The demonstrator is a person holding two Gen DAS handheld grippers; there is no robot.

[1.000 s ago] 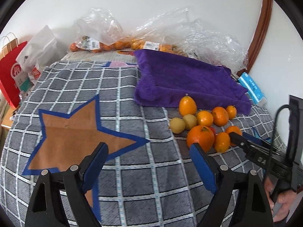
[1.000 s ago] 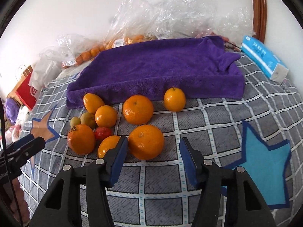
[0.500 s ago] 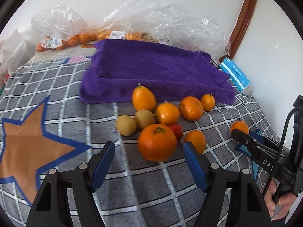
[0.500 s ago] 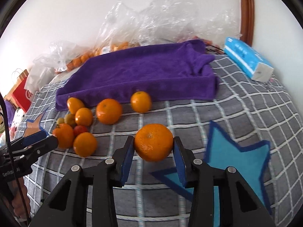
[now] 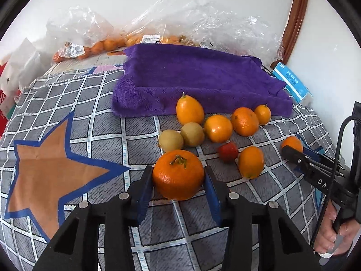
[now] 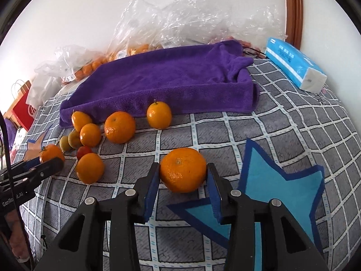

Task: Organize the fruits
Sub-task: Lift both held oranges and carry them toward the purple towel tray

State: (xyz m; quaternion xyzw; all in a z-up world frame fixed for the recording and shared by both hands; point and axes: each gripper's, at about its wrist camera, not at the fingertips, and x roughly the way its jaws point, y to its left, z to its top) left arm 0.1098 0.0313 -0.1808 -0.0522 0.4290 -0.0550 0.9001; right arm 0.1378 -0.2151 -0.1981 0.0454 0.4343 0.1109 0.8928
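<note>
A grey checked bedspread (image 5: pixel 94 103) fills my view, a purple towel (image 5: pixel 198 76) lying at its far side. Loose fruit (image 5: pixel 217 128) clusters just in front of the towel. A second ago my left gripper (image 5: pixel 178 181) was spread; now it clamps a stemmed orange (image 5: pixel 178 177). My right gripper (image 6: pixel 183 177) has pinched and carried another orange (image 6: pixel 183 169) beside the blue star (image 6: pixel 270 180), so sorting has begun

A second ago the left gripper (image 5: pixel 178 186) was wide open above the orange star, far from the fruits; now its fingers (image 5: pixel 144 188) press both sides of the stemmed orange (image 5: pixel 178 177). The right gripper (image 6: pixel 182 184) has closed on the big orange (image 6: pixel 183 169) and carried it away from the pile, beside the blue star (image 6: pixel 279 192).
</note>
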